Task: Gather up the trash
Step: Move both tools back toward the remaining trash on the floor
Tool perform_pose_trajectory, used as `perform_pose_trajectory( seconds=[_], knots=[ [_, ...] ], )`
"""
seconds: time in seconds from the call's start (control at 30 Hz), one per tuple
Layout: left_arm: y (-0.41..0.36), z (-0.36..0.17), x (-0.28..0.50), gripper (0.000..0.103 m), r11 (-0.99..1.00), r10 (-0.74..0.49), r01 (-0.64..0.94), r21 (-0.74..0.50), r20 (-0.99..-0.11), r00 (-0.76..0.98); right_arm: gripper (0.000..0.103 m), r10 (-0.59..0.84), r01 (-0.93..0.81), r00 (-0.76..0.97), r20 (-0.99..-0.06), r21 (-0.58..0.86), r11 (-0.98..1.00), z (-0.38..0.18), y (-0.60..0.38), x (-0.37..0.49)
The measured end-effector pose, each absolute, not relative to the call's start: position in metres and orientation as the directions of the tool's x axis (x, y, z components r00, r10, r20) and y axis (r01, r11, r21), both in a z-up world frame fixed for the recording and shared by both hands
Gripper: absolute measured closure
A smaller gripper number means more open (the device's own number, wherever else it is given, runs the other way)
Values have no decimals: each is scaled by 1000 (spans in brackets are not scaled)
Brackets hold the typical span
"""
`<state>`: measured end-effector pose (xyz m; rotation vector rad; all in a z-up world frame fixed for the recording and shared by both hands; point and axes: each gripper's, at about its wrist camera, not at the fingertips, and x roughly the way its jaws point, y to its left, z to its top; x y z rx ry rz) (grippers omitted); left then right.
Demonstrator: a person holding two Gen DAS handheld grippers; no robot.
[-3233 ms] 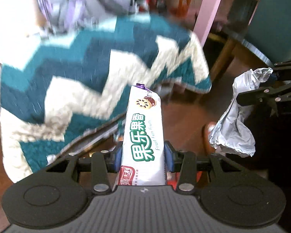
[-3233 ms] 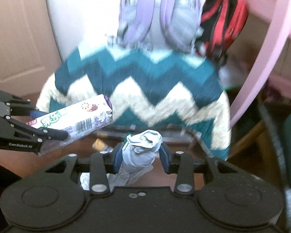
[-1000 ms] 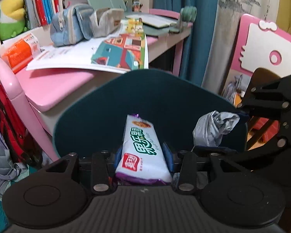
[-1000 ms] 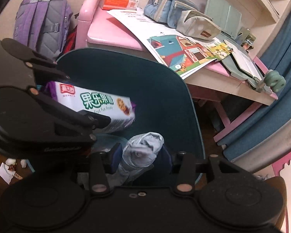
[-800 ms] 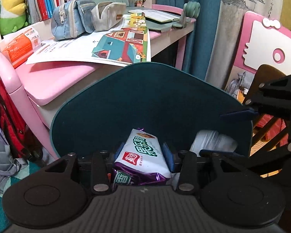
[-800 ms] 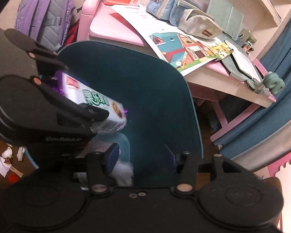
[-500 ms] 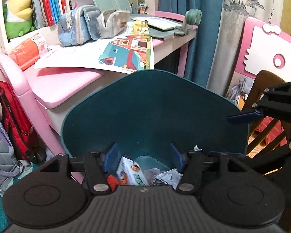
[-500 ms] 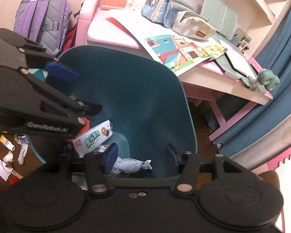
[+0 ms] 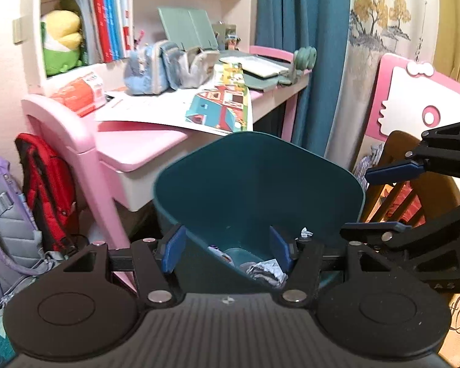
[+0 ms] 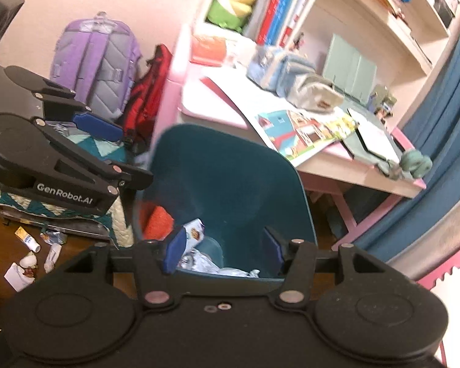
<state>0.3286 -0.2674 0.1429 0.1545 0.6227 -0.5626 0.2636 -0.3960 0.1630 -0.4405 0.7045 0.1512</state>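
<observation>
A dark teal trash bin [image 9: 257, 184] [image 10: 230, 184] stands in front of both grippers. Inside it lie the white biscuit pack [image 10: 194, 230] and crumpled grey paper [image 9: 265, 271] [image 10: 199, 262]. My left gripper [image 9: 227, 251] is open above the bin's near rim, with nothing between its blue pads. My right gripper [image 10: 224, 248] is open too and holds nothing. Each shows in the other's view: the right gripper [image 9: 357, 202] beside the bin's right edge, the left gripper [image 10: 132, 156] at its left edge. Small scraps of trash [image 10: 24, 239] lie on the wooden floor at the left.
A pink desk [image 9: 132, 141] with papers, pencil cases and a bookshelf stands behind the bin. A purple backpack [image 10: 95, 55] and a red bag [image 10: 147, 98] lean at its left. A chevron blanket [image 10: 12, 202] lies left, a wooden chair [image 9: 414, 190] and blue curtain [image 9: 306, 61] right.
Both grippers opened and let go: the biscuit pack and the crumpled paper dropped into the bin. Both have since pulled back and up from the bin.
</observation>
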Motion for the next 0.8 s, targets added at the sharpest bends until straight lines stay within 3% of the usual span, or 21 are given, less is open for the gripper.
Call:
perform_pose_trajectory(
  seconds=[0.1,0.47,0.8],
  knots=[
    [-246,148,315,38,846,-452,532,-33,-573,684,49,-3,-293,766,-643,-354,888,170,-377,251],
    [-157,155,267,37,882,-417,469,-40,-531,738,49,118,-421,768,-629,-357,834,174,-286,212],
    [-53,138,220,23,942,-302,335,-27,-503,810,49,258,-578,703,-663,-321,750,145,-187,196]
  ],
)
